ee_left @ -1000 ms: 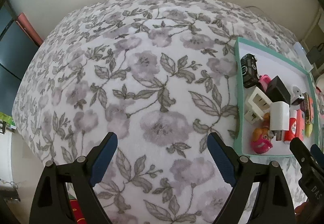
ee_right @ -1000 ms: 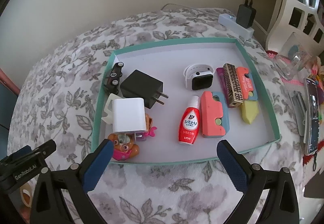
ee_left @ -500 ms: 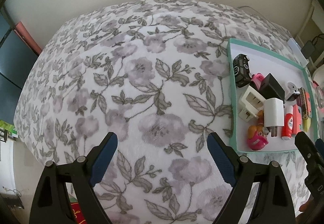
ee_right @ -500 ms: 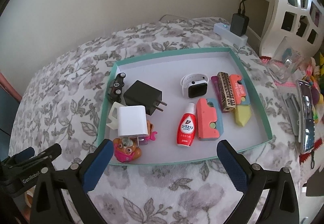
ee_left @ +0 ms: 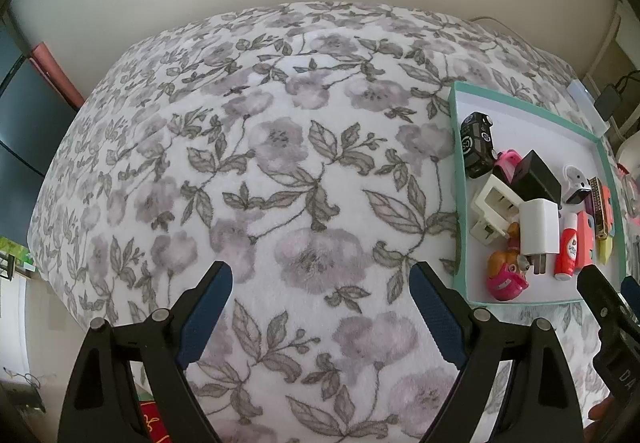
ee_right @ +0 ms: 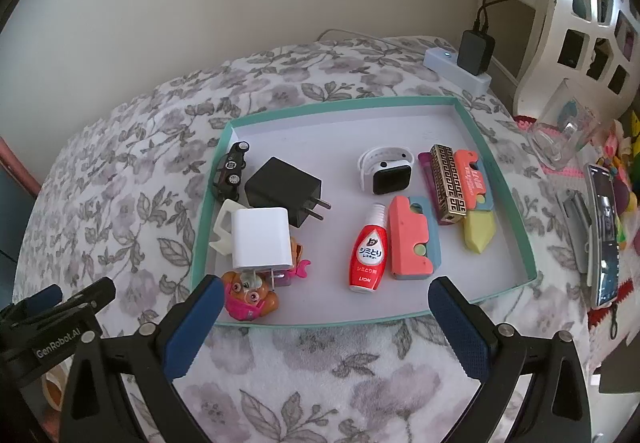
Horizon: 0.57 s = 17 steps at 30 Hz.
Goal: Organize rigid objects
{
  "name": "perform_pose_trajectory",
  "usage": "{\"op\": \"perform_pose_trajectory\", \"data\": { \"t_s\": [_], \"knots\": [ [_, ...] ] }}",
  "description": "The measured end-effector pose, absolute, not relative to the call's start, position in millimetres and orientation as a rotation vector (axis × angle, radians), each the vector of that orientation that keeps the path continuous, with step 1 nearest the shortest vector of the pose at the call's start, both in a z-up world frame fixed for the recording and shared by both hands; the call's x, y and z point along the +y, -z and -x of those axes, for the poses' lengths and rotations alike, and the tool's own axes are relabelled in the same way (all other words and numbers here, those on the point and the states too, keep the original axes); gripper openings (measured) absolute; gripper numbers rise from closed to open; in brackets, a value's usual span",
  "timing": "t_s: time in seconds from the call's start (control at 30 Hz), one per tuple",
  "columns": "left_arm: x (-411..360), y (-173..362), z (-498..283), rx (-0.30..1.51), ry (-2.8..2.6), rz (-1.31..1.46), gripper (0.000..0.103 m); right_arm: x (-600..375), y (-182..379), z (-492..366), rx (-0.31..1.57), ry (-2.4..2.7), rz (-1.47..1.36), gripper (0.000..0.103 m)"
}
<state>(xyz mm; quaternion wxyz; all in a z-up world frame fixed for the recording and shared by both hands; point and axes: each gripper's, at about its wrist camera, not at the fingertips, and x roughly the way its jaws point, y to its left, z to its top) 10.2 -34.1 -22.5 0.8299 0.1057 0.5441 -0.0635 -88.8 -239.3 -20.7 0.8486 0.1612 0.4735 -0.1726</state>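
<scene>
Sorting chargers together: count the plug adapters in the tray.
3, perhaps more hidden: black adapter beside the toy car; white adapter overlapping the pup toy; cream adapter at the tray's left wall.

I note the tray [ee_right: 516, 227] on the blanket [ee_right: 120, 211]. Within the tray: toy car [ee_right: 231, 170] far left, watch [ee_right: 385, 171] centre, harmonica [ee_right: 449, 179] right, bottle [ee_right: 367, 251] near front edge.

The floral blanket [ee_right: 312, 371] looks like soft, fuzzy fleece, totally matt. The teal tray [ee_right: 344, 105] seems to be cardboard with a smooth matt pale inside. White charger [ee_right: 262, 239] is glossy plastic, the black charger [ee_right: 282, 189] more satin. The red bottle [ee_right: 369, 255] is shiny plastic, the harmonica [ee_right: 448, 179] brassy embossed metal, and the gripper pads [ee_right: 194, 327] are textured blue rubber.
</scene>
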Motion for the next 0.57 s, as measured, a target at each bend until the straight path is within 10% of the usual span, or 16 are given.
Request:
{"op": "perform_pose_trajectory", "data": {
  "t_s": [0.57],
  "knots": [
    [-32.6,18.8,-10.4,1.135,0.119,-0.207,0.09,-237.1,21.6,86.9,1.006,0.357,-0.324,0.103]
  ]
}}
